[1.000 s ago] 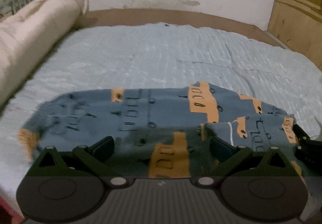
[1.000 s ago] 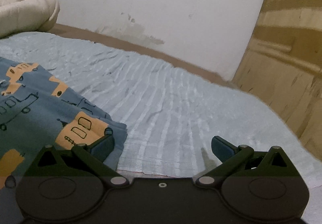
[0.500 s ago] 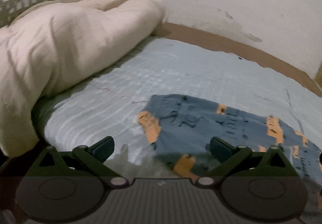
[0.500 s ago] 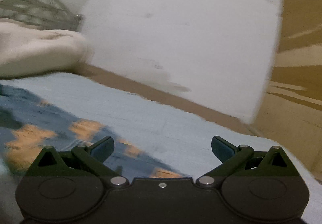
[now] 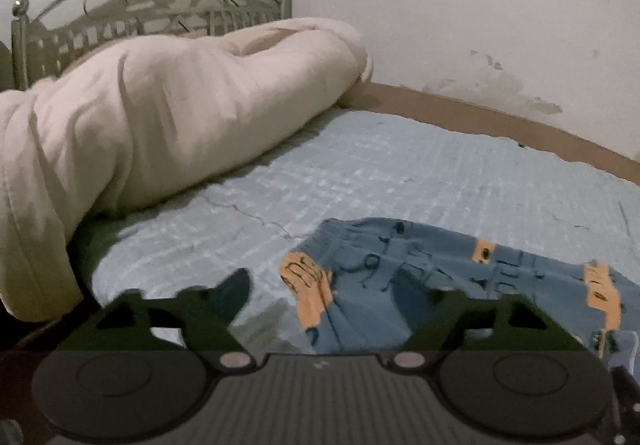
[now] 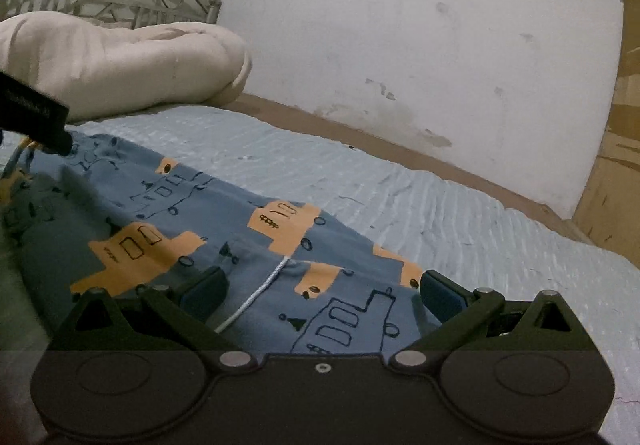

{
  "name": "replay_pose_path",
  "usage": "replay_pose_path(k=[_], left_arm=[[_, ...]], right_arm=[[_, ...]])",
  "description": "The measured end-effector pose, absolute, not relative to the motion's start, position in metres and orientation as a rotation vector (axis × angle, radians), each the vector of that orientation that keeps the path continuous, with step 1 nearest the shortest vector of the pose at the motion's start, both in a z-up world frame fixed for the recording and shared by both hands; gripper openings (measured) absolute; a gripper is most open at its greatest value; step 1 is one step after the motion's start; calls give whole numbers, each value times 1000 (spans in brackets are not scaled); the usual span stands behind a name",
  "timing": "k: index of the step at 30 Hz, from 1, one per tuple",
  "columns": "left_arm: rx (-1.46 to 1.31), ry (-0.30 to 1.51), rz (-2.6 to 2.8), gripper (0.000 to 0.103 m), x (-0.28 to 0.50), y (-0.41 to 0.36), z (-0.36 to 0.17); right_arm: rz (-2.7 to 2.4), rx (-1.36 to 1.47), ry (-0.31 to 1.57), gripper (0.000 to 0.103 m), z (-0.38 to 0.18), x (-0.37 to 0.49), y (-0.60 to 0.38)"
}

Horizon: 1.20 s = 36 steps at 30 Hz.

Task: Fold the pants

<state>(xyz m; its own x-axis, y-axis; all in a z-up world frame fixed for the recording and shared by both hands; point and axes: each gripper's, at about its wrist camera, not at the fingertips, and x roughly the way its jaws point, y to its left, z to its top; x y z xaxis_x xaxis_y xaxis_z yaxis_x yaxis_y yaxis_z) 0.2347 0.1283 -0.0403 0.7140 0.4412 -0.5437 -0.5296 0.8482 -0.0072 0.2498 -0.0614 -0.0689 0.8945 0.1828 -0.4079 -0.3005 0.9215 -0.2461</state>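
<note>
Left gripper point(image 5: 334, 295) hovers over the pants point(image 5: 460, 269) hem, fingers closing in but pinching nothing. Right gripper point(image 6: 320, 285) fingers spread wide over the waist on the bed point(image 6: 460, 213)

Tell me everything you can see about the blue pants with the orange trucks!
The blue pants with orange trucks look like soft knit cloth, printed with black-outlined vehicles. A white drawstring trails across them. They lie flat, partly folded and wrinkled, on the pale blue bedsheet, with both open grippers hovering at opposite ends.
</note>
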Motion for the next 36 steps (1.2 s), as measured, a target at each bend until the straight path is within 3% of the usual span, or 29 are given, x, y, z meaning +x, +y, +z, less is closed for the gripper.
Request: replay_pose_path(k=[1, 3, 5, 8, 12, 22, 25, 26, 29, 36], left_arm=[[-176, 553, 529, 55, 236, 130, -42], [-197, 545, 520, 41, 238, 130, -43], [-183, 524, 509, 18, 239, 128, -43], [-124, 502, 478, 17, 241, 118, -45], [-65, 480, 455, 16, 242, 111, -47], [-248, 504, 488, 16, 236, 157, -54], [-297, 518, 492, 29, 233, 166, -59], [-315, 521, 497, 39, 232, 169, -60], [-388, 529, 485, 57, 228, 179, -64], [-479, 531, 426, 57, 224, 191, -71]], right_arm=[[254, -310, 387, 102, -71, 249, -61], [252, -310, 387, 102, -72, 250, -60], [249, -309, 386, 102, -73, 250, -60], [239, -316, 378, 102, -71, 246, -62], [231, -329, 372, 102, -72, 246, -59], [234, -321, 374, 102, -73, 247, -59], [235, -318, 375, 102, -73, 248, -59], [235, -319, 375, 102, -73, 248, -59], [235, -319, 374, 102, -73, 248, -59], [234, -319, 373, 102, -73, 248, -59]])
